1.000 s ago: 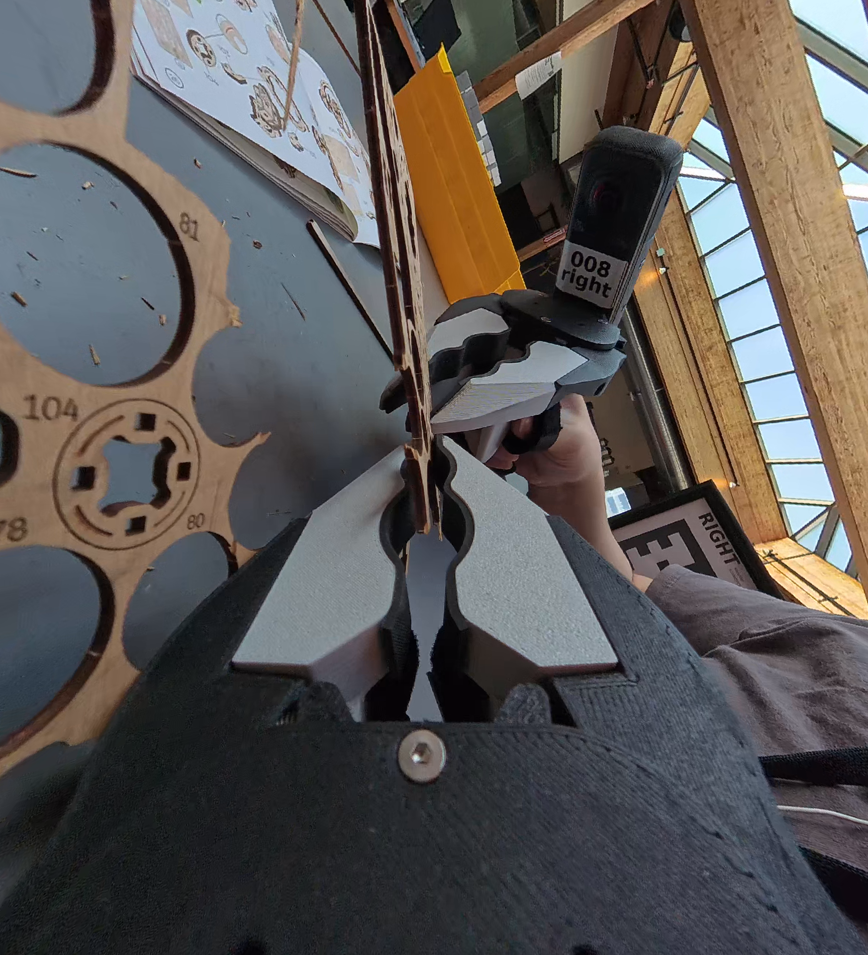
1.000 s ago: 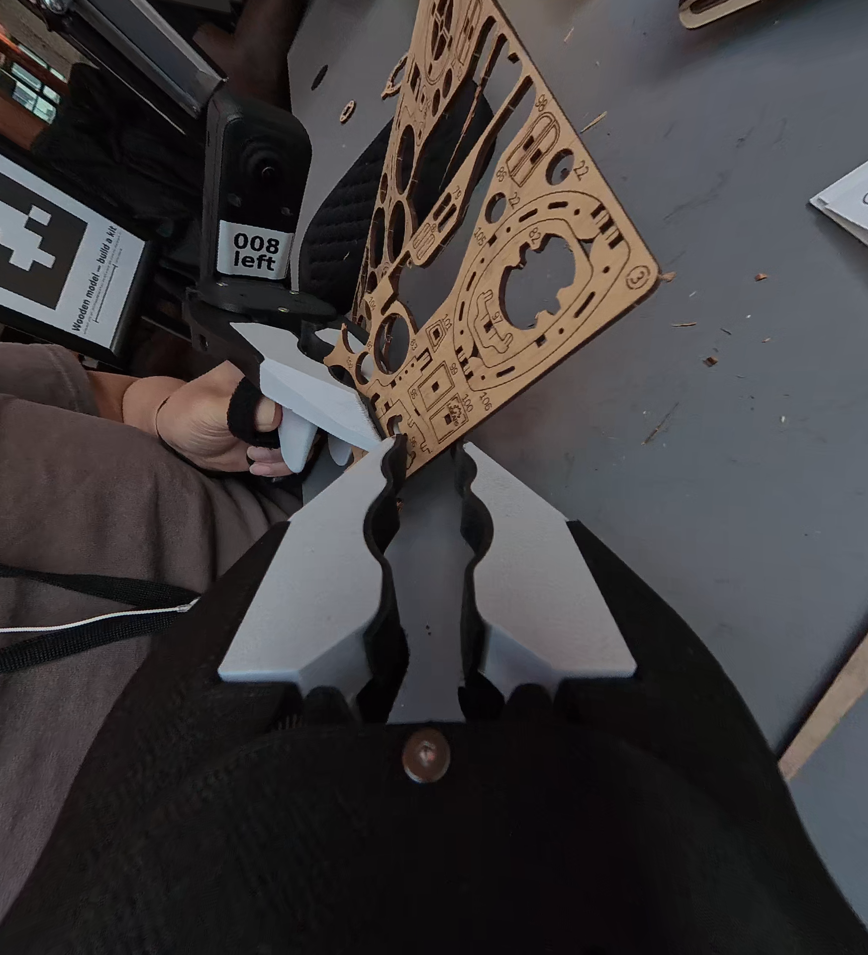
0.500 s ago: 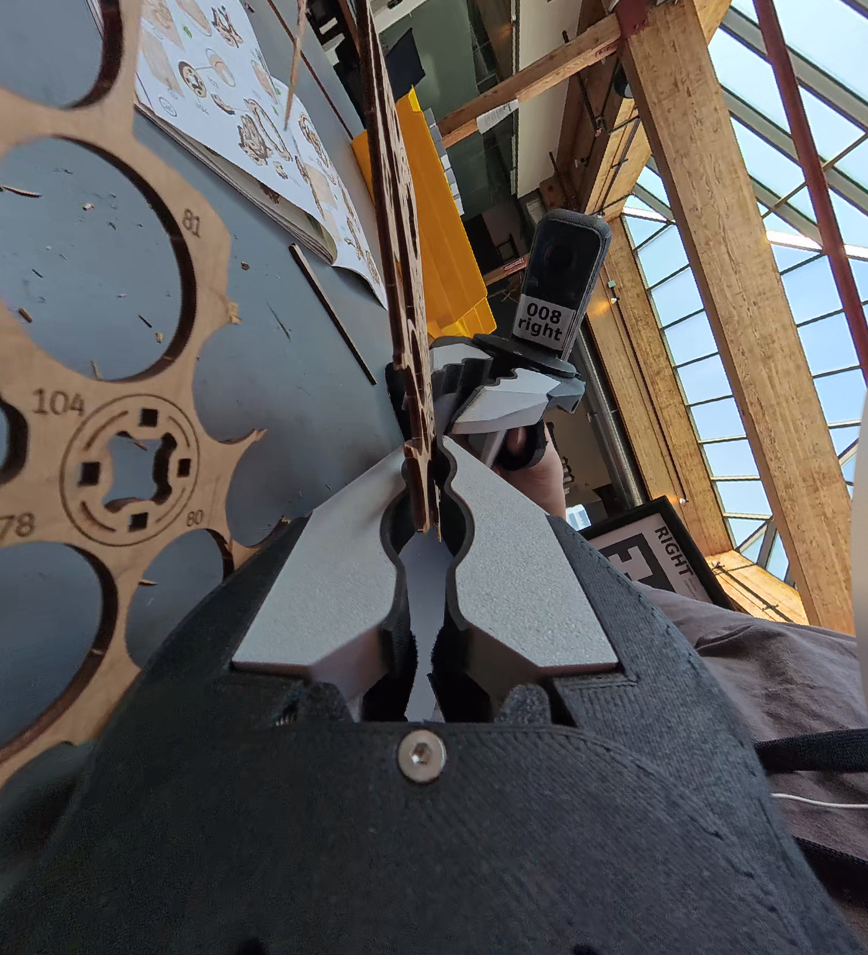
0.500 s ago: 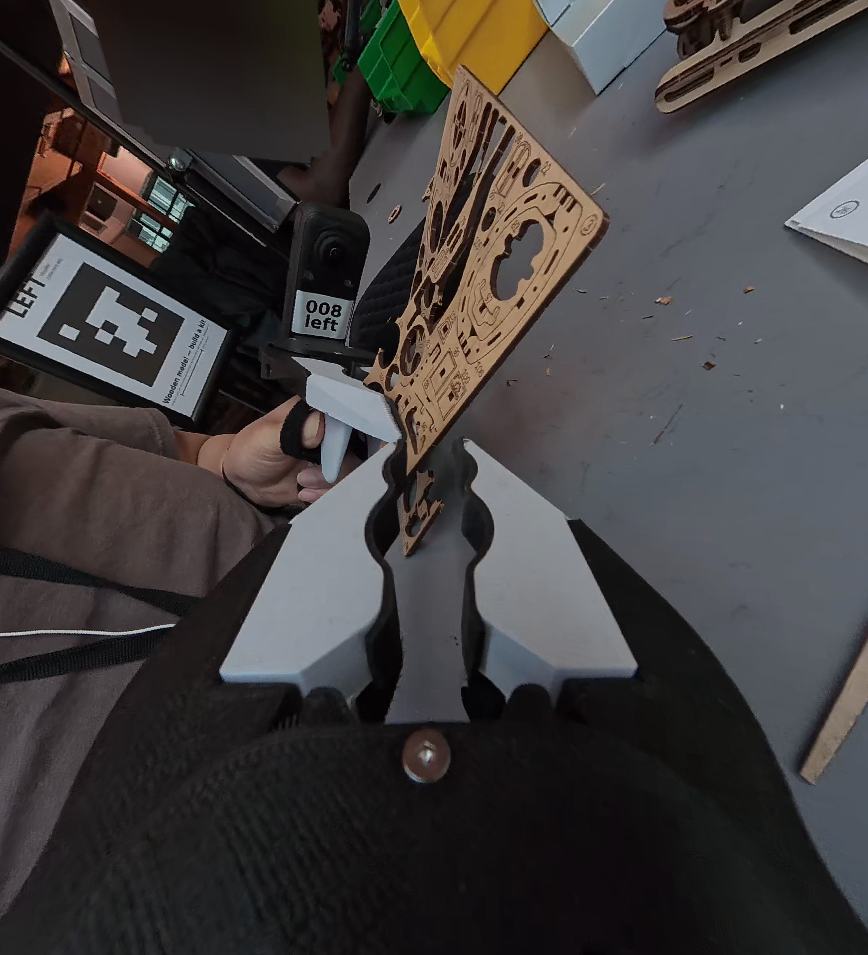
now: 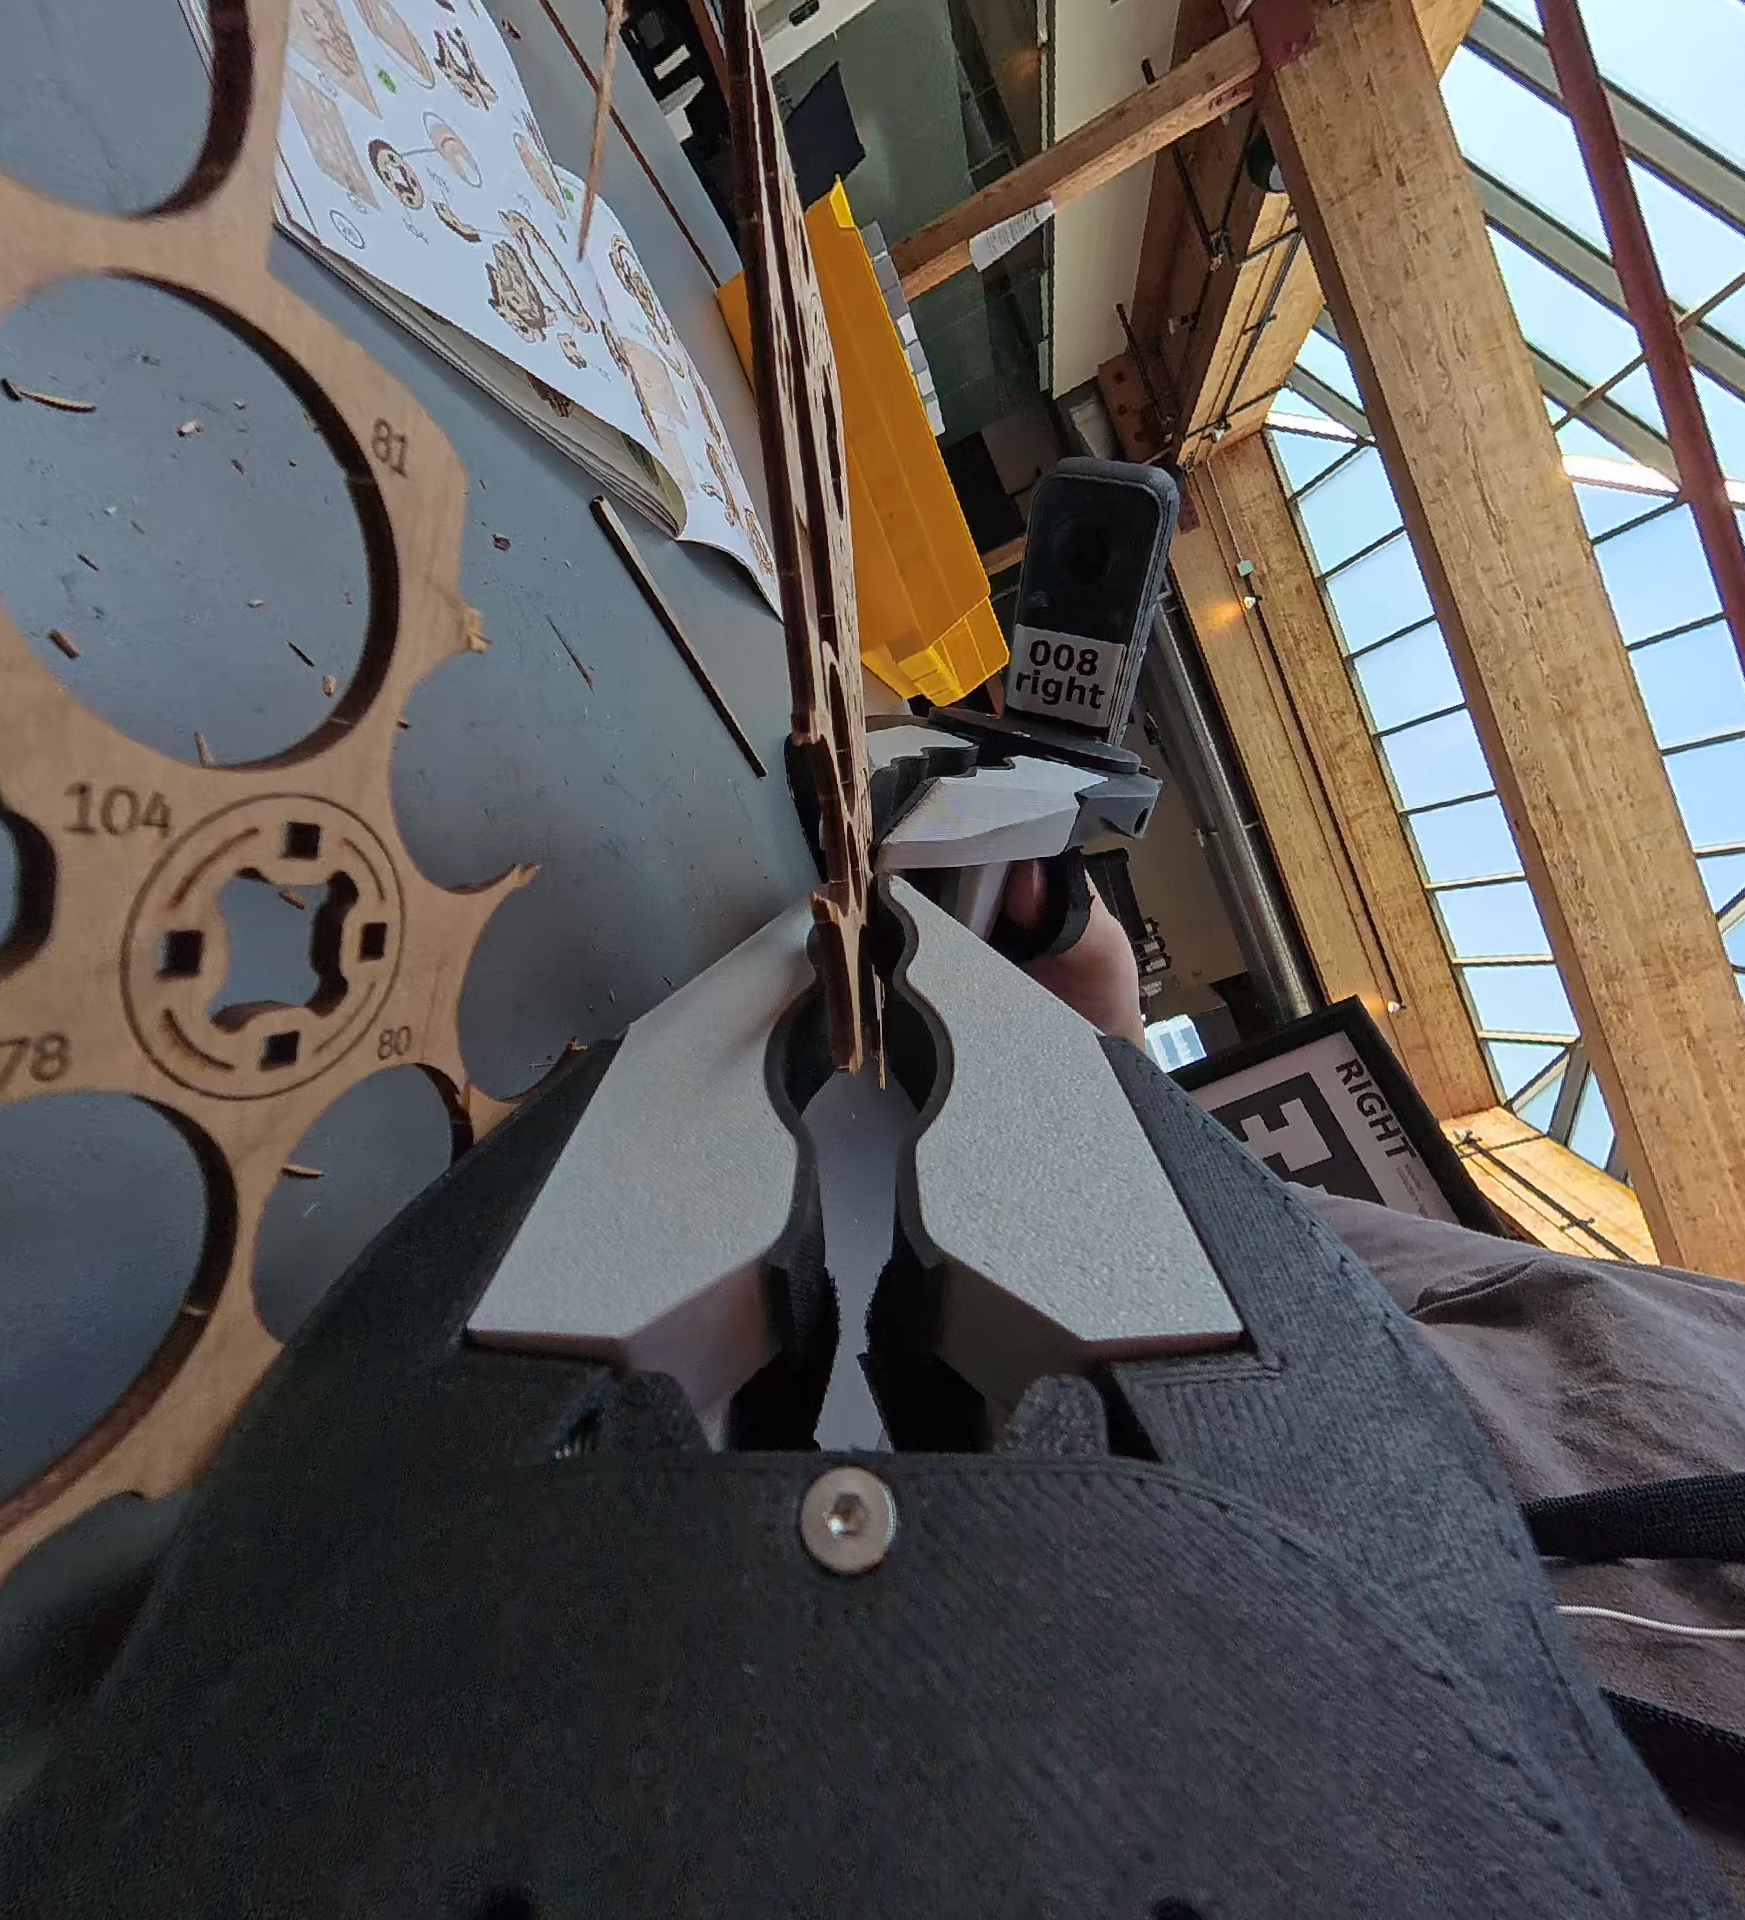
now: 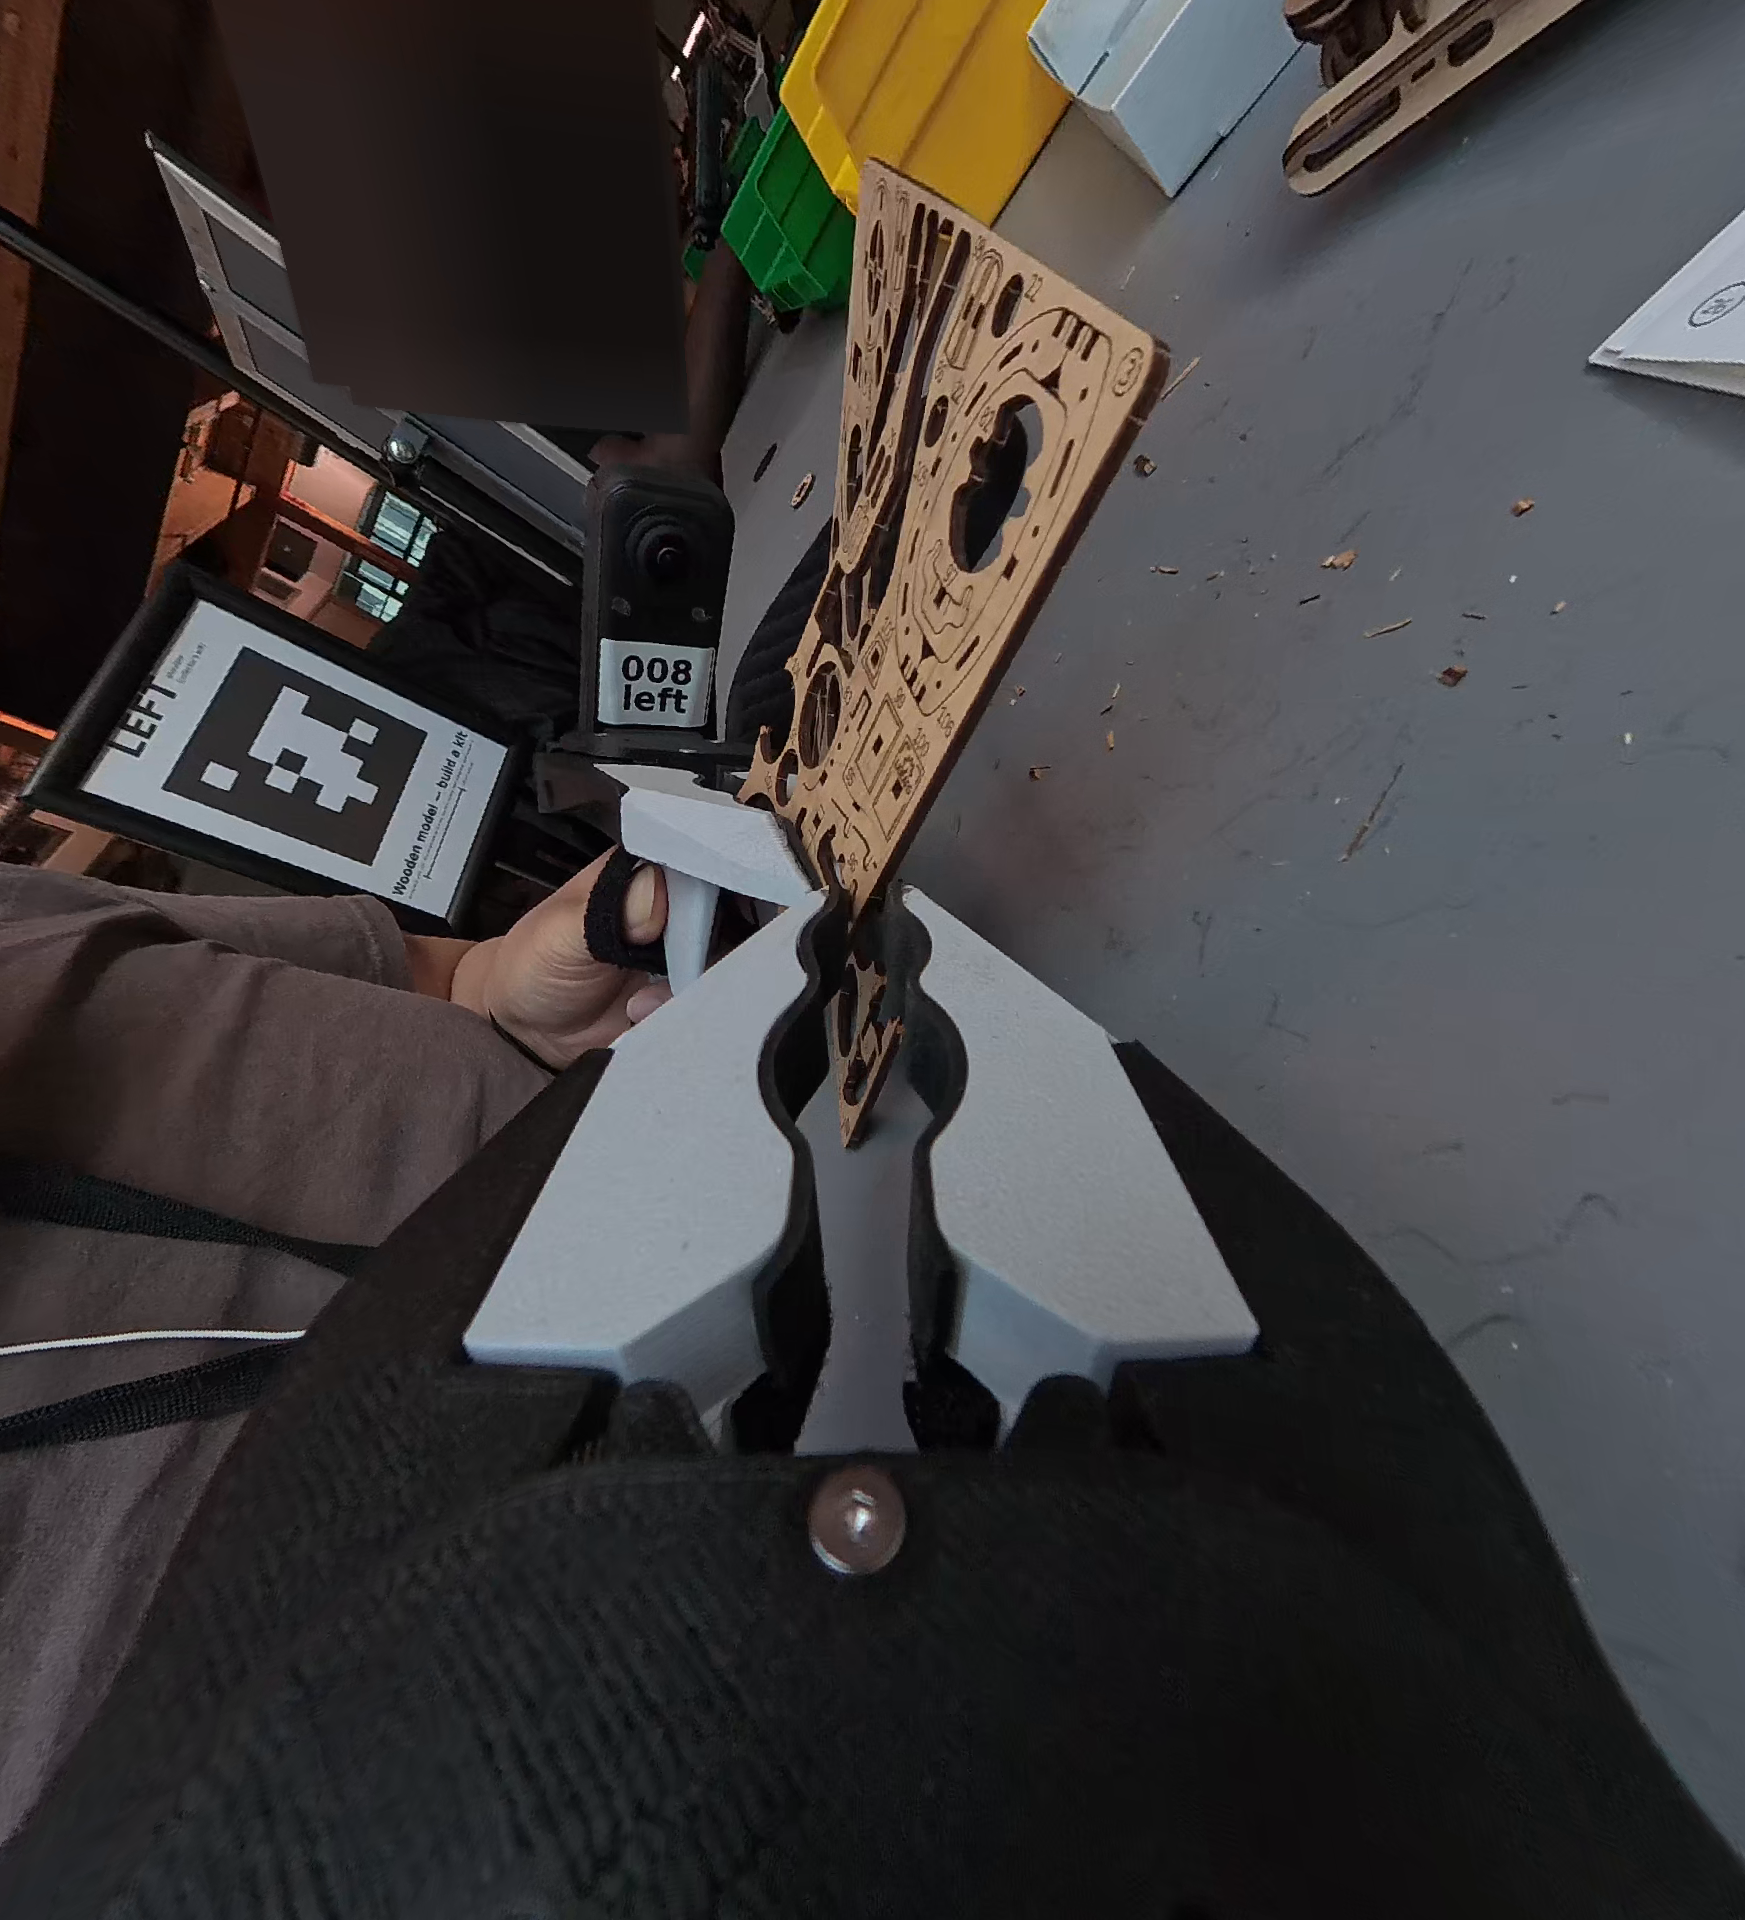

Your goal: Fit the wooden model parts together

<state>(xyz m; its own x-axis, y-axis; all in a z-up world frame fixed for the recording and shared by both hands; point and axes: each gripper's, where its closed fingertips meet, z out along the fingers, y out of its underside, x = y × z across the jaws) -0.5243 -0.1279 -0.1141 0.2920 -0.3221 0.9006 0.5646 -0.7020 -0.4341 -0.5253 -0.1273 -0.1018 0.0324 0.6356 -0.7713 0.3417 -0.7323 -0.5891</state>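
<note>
A laser-cut wooden parts sheet (image 6: 972, 540) stands nearly upright above the grey table (image 6: 1367, 935). In the left wrist view it shows edge-on (image 5: 816, 520). My left gripper (image 5: 847, 914) is shut on its lower edge. My right gripper (image 6: 860, 904) is shut on the sheet's near corner, which pokes down between the fingers. The two grippers sit close together on the same edge; the left one (image 6: 743, 831) shows in the right wrist view and the right one (image 5: 961, 821) in the left wrist view.
A second, mostly punched-out wooden sheet (image 5: 120, 831) lies flat on the table. An open instruction booklet (image 5: 494, 260), a thin wooden strip (image 5: 676, 634), yellow bin (image 6: 909, 83), green bin (image 6: 774, 218), white box (image 6: 1159, 73) and a wooden assembly (image 6: 1398, 94) lie around. Wood chips are scattered.
The sheet has swung from a slant to nearly upright. My right gripper has slid onto the sheet's corner and closed on it. The left gripper keeps its hold.
</note>
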